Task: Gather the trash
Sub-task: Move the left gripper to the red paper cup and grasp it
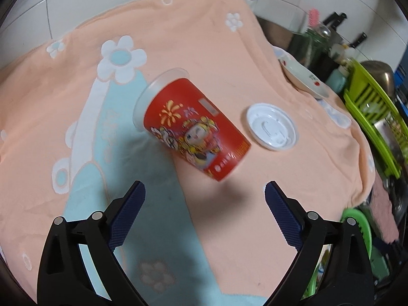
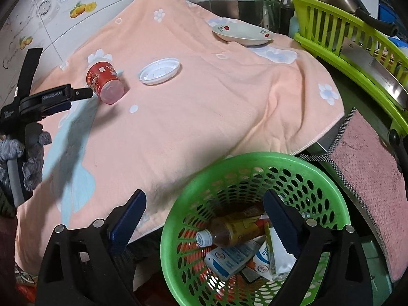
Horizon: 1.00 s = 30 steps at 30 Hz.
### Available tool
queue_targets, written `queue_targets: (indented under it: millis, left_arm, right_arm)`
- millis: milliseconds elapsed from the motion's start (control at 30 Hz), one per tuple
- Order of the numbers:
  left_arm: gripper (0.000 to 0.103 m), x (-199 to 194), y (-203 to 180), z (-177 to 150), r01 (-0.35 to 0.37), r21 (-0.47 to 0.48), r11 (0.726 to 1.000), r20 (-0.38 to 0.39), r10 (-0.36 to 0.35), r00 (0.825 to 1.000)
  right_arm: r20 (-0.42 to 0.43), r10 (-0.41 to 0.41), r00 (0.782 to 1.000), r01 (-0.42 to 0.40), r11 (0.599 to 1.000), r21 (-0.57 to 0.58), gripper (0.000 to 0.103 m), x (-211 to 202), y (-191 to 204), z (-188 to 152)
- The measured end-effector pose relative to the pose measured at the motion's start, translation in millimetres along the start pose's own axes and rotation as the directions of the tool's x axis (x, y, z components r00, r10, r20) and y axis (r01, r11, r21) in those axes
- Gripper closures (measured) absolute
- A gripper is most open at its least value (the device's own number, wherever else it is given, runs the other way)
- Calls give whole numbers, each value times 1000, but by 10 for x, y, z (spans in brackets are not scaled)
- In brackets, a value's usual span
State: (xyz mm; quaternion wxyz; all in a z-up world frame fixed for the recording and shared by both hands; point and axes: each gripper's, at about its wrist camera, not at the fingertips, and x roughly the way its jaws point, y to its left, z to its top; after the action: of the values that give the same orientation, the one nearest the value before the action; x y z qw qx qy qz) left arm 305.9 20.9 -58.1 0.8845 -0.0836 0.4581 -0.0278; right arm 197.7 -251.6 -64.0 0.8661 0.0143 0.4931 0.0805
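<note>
A red printed cup (image 1: 193,127) lies on its side on the peach towel (image 1: 204,51), its clear rim pointing far left. A white plastic lid (image 1: 271,127) lies just right of it. My left gripper (image 1: 205,191) is open and empty, hovering just short of the cup's base. In the right wrist view the cup (image 2: 104,81) and lid (image 2: 160,71) lie at the far left, with the left gripper's fingers (image 2: 81,93) beside the cup. My right gripper (image 2: 204,199) is open and empty above the green trash basket (image 2: 178,204), which holds a bottle (image 2: 229,232) and cartons.
A white plate (image 2: 242,34) sits at the towel's far right corner. A lime dish rack (image 2: 344,38) with a pot and a pink mat (image 2: 369,173) stand to the right. Tiled wall lies behind the towel.
</note>
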Motion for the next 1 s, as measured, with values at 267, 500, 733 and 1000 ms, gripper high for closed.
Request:
queue_targets:
  millis: [267, 500, 733, 1000]
  left_arm:
    - [9, 176, 97, 193, -12, -103, 995, -12, 11, 1000]
    - [9, 314, 162, 347, -26, -175, 984, -25, 22, 999]
    - [9, 473, 209, 454, -17, -236, 972, -48, 5, 999]
    - [9, 610, 195, 541, 20, -301, 953, -54, -38, 998]
  right_arm:
    - [-7, 15, 1000, -15, 1000, -16, 13, 113, 54, 117]
    - [-8, 33, 999, -33, 999, -36, 13, 187, 124, 237]
    - [-11, 42, 999, -42, 997, -60, 13, 282, 224, 375]
    - [-12, 57, 998, -58, 995, -84, 13, 391, 304, 520]
